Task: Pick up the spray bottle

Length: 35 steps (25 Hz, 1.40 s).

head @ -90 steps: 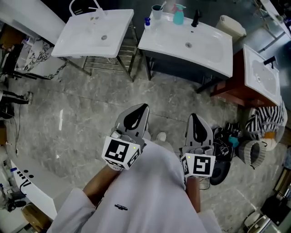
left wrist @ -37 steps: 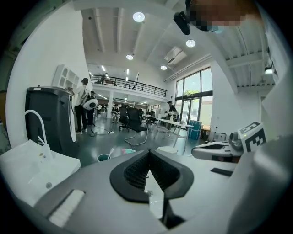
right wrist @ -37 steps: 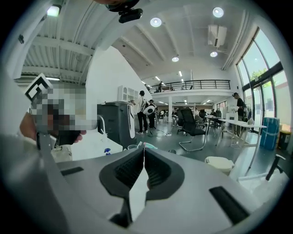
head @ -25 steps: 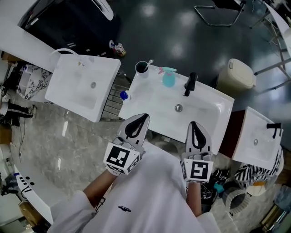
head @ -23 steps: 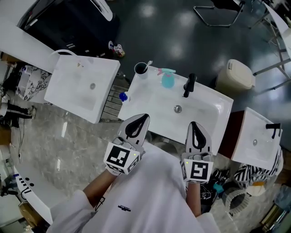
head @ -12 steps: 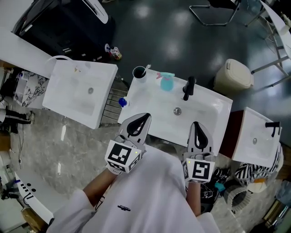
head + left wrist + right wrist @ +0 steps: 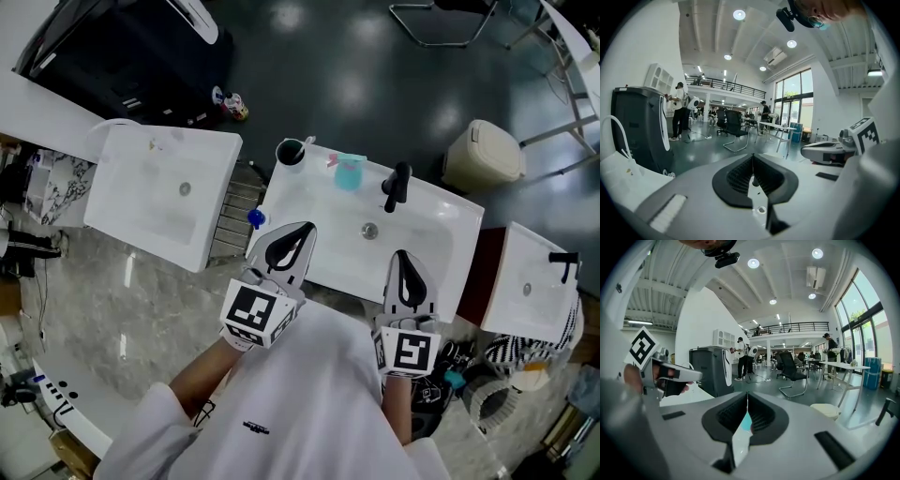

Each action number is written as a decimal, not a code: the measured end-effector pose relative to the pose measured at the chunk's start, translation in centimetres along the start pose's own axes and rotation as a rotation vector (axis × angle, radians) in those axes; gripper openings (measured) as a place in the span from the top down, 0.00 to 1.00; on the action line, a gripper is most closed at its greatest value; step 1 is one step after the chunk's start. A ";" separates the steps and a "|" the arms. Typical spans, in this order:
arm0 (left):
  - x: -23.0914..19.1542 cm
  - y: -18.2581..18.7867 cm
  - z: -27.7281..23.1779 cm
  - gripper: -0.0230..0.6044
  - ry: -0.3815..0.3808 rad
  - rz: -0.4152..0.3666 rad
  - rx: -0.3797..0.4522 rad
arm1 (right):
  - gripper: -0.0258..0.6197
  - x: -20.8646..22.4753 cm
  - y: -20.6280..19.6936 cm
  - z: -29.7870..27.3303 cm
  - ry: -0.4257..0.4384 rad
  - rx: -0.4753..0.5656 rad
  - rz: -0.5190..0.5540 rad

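Taking the drain (image 7: 370,230) of the middle basin (image 7: 441,225) as the dial's centre, the faucet (image 7: 397,185) stands at 1 o'clock on the far rim. The spray bottle (image 7: 349,171) stands at 11 o'clock beside it, and the cup (image 7: 291,151) sits farther out toward 10, on the corner. A small item (image 7: 255,218) sits at 9 o'clock by the edge, with the left basin (image 7: 141,216) beyond it. The bin (image 7: 481,155) stands at 2 o'clock on the floor and the right basin (image 7: 539,300) at 4. The left gripper (image 7: 302,227) is over the near rim at 9, and the right gripper (image 7: 403,255) at 5.

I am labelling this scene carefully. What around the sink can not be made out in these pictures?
Spray bottle: head view, nozzle too small; right gripper view, only a teal sliver past the right hand-held gripper.
Blue item at sink corner: head view, too small to name.
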<state>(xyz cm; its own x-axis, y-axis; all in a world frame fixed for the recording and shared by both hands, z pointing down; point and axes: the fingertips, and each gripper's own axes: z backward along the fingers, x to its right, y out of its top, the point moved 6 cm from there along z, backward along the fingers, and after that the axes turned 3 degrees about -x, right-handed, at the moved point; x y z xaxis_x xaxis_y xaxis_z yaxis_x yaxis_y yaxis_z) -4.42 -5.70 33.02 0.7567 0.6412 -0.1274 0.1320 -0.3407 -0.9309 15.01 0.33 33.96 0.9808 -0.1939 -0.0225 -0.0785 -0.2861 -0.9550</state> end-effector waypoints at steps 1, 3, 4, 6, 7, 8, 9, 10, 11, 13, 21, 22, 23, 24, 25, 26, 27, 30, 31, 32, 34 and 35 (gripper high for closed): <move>-0.2 0.1 -0.3 0.96 -0.003 0.000 -0.002 | 0.95 0.0 0.1 -0.3 -0.002 -0.003 -0.001; -0.7 0.2 -1.0 0.96 -0.006 -0.002 -0.007 | 0.95 0.0 0.2 -1.0 -0.004 -0.008 -0.003; -0.9 0.2 -1.4 0.96 -0.007 -0.003 -0.009 | 0.95 0.0 0.3 -1.4 -0.004 -0.011 -0.004; -1.3 0.2 -2.3 0.95 -0.014 -0.007 -0.014 | 0.95 0.0 0.3 -2.3 -0.001 -0.019 -0.006; -1.5 0.1 -2.7 0.95 -0.021 -0.007 -0.017 | 0.95 0.0 0.3 -2.7 0.001 -0.023 -0.005; -1.7 0.0 -3.2 0.95 -0.028 -0.007 -0.021 | 0.95 0.0 0.2 -3.1 0.004 -0.026 -0.004; -1.9 0.0 -3.7 0.95 -0.034 -0.007 -0.027 | 0.95 0.0 0.2 -3.6 0.007 -0.028 -0.003; -2.1 -0.1 -4.1 0.95 -0.037 -0.010 -0.033 | 0.95 0.1 0.2 -4.0 0.009 -0.031 -0.003; -2.3 -0.2 -4.6 0.95 -0.041 -0.015 -0.040 | 0.95 0.1 0.1 -4.4 0.010 -0.034 -0.005; -2.8 -0.2 -5.6 0.95 -0.051 -0.031 -0.054 | 0.95 0.3 -0.1 -5.1 0.010 -0.043 -0.013; -5.0 0.8 -10.0 0.89 -0.130 -0.169 -0.143 | 0.95 1.6 -1.1 -8.0 0.011 -0.071 -0.046; -5.4 0.6 -10.7 0.88 -0.143 -0.192 -0.163 | 0.95 1.7 -1.2 -8.4 0.011 -0.075 -0.049; -5.8 0.5 -11.3 0.87 -0.153 -0.213 -0.183 | 0.95 1.9 -1.4 -8.8 0.012 -0.079 -0.053; -6.1 0.5 -11.9 0.86 -0.161 -0.232 -0.201 | 0.95 2.0 -1.4 -9.2 0.013 -0.081 -0.055; -6.4 0.4 -12.5 0.85 -0.169 -0.248 -0.216 | 0.95 2.2 -1.5 -9.5 0.014 -0.080 -0.057; -6.7 0.4 -13.0 0.84 -0.176 -0.264 -0.228 | 0.95 2.4 -1.5 -9.9 0.014 -0.079 -0.058; -7.0 0.4 -13.6 0.83 -0.184 -0.280 -0.239 | 0.95 2.6 -1.5 -10.2 0.015 -0.079 -0.058; -7.5 0.4 -15.3 0.80 -0.224 -0.342 -0.279 | 0.95 3.1 -1.6 -11.2 0.015 -0.081 -0.063; -7.6 0.4 -15.9 0.79 -0.242 -0.367 -0.296 | 0.95 3.2 -1.6 -11.4 0.016 -0.080 -0.066; -7.6 0.3 -16.5 0.78 -0.260 -0.391 -0.315 | 0.95 3.2 -1.6 -11.7 0.018 -0.079 -0.068; -7.7 0.2 -17.6 0.77 -0.293 -0.435 -0.352 | 0.95 3.3 -1.6 -12.1 0.024 -0.080 -0.070; -7.7 0.1 -18.0 0.77 -0.308 -0.455 -0.373 | 0.95 3.3 -1.7 -12.3 0.027 -0.082 -0.070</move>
<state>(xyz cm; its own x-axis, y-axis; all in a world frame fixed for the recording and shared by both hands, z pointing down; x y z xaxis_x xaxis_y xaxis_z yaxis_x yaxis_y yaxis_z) 1.28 -23.09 40.12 0.3626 0.9257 0.1072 0.6499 -0.1688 -0.7410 16.18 -11.37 39.10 0.9793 -0.1956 0.0528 -0.0250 -0.3754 -0.9265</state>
